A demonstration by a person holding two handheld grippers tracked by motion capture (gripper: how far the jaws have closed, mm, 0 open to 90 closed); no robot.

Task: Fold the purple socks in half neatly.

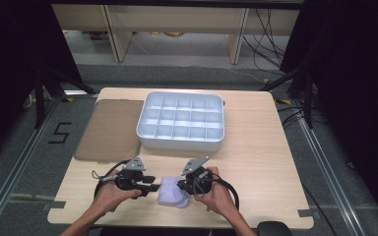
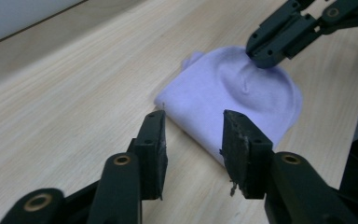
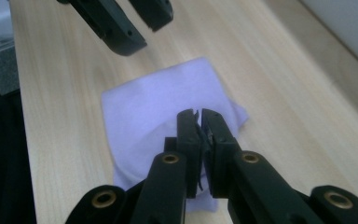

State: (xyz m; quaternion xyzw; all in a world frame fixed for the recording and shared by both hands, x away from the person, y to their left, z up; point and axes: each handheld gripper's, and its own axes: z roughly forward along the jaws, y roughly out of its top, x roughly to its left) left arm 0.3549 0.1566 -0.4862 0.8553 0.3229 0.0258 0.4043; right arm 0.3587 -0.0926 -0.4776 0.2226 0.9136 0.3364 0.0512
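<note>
A brown flat mat (image 1: 109,129) lay on the left part of the wooden table (image 1: 256,162), its right edge just beside a pale blue compartment tray (image 1: 181,121) that stood at the middle of the far half, its cells divided by a grid of walls. At the near edge, the person's left hand (image 1: 109,195) held the left gripper (image 1: 152,187), which pointed right toward a folded lavender cloth (image 1: 173,192) lying flat on the table between the two tools. In the left gripper view its jaws stood apart, with only bare wood and the cloth's near edge (image 2: 235,100) seen in the gap; the pads pressed on nothing. To the right of the cloth, the right hand (image 1: 217,192) held the right gripper (image 1: 181,186), which pointed left and reached over the cloth's right side. In the right gripper view its jaws (image 3: 199,121) were closed together on a pinch of the cloth (image 3: 149,109), and in the left gripper view the fabric puckered up in a small ridge under that tip. The two grippers faced each other across the cloth, near but not touching.
</note>
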